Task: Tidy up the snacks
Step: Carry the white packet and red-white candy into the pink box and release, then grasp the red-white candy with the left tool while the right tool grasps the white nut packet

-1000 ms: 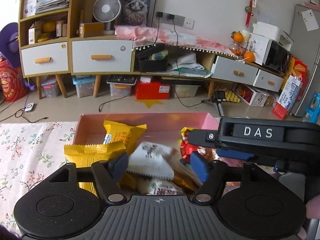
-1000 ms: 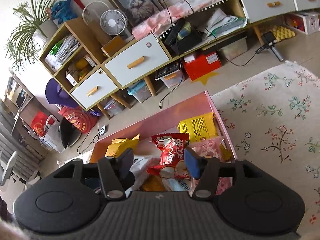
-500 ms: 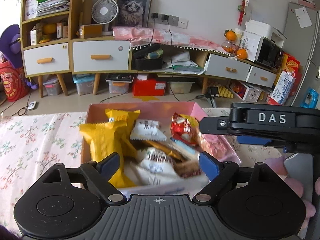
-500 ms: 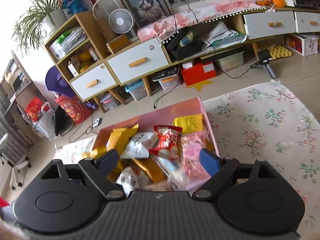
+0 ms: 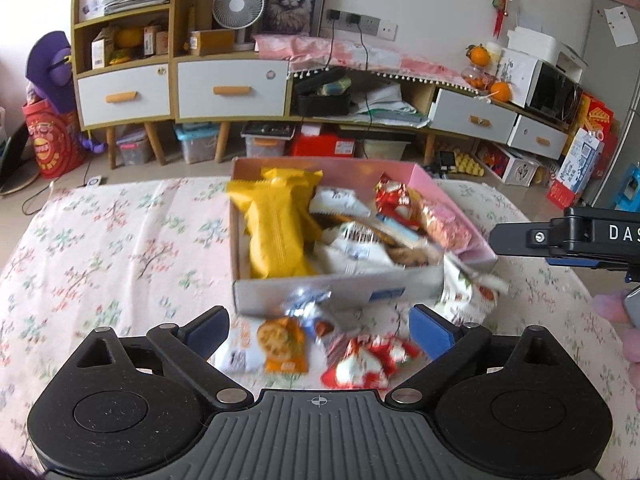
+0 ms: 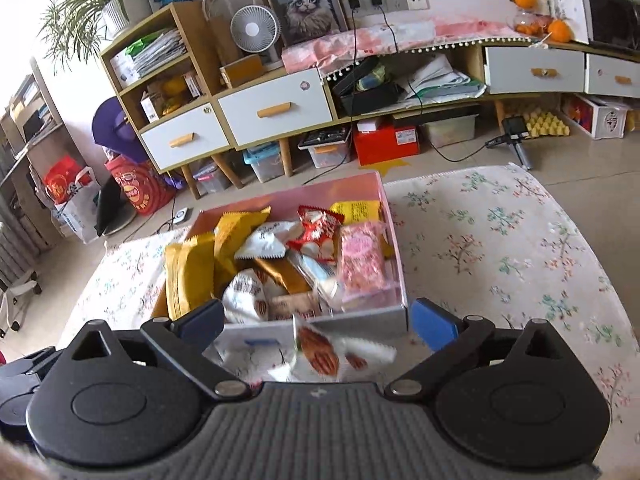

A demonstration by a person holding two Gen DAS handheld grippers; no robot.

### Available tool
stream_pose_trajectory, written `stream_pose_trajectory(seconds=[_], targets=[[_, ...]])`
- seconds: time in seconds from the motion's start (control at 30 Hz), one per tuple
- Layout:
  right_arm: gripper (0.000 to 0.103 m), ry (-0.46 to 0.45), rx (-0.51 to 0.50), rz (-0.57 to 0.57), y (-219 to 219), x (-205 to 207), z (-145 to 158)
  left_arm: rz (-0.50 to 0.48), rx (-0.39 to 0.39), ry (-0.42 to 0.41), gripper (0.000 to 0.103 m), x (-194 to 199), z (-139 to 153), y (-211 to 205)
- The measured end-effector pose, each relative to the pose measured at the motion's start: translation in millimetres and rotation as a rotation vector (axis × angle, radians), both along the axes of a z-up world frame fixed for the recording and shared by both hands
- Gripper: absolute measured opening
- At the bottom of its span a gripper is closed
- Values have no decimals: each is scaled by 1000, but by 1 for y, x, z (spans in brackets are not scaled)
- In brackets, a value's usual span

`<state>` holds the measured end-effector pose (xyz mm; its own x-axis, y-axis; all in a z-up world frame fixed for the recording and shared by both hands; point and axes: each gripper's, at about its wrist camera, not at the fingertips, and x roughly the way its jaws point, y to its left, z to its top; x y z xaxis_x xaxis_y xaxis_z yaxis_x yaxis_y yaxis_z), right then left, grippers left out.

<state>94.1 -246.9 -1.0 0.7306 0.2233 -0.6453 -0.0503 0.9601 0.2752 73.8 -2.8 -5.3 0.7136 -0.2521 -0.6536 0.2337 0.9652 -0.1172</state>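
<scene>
Pink box [image 5: 452, 216] of snacks: on floral-clothed desk [image 5: 120, 240], just ahead of both tongs. Loose packets outside its near wall: orange cracker packet [image 5: 280, 344] and red packet [image 5: 368, 364] between the spread fingers of left tongs [image 5: 320, 330]; white packet [image 6: 332, 354] between right tongs [image 6: 316, 318]. Both tongs opening, pinching nothing. Yellow packet [image 5: 276, 240] upright inside box.

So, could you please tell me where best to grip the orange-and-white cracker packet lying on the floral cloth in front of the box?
Probably across the narrow width of the orange-and-white cracker packet, coming from above: it lies flat, clear of the pink cardboard box.
</scene>
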Motion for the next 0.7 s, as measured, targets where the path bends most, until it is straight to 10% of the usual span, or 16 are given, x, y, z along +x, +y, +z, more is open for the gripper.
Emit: stream_pose_trajectory(seconds=[0.7], targets=[[103,-10,-125,89,-3,-46,-49,-152,23,-77,98,-47,-46,4]])
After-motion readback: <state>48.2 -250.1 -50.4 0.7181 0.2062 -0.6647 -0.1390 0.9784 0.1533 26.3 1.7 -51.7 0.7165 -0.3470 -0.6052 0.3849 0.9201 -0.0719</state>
